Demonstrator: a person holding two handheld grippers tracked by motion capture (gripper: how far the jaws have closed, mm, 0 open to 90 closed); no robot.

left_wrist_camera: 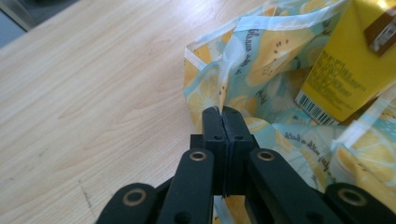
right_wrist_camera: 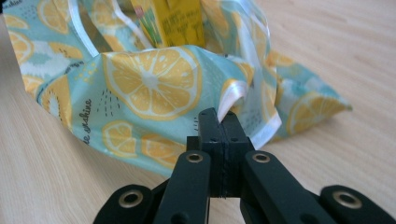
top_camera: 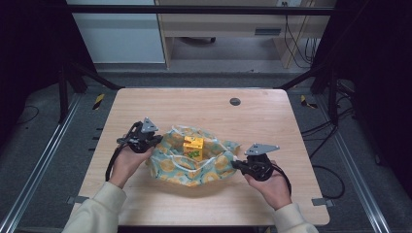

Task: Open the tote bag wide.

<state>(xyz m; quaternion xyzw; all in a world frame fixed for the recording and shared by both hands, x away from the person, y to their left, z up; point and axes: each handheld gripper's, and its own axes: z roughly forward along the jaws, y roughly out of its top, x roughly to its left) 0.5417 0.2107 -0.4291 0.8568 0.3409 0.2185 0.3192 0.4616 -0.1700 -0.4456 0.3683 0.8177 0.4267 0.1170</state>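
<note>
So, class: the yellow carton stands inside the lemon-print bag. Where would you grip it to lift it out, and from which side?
Grip the yellow carton near its top, coming straight down from above. It stands upright, and the lemon-print bag wraps its lower half, so only the upper part is free. The left hand-held gripper and right hand-held gripper are each shut on the bag's edge, so one would probably have to let go first.

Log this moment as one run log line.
left hand-held gripper: shut on lemon-print bag | right hand-held gripper: shut on bag | yellow carton: upright inside bag | table
</note>
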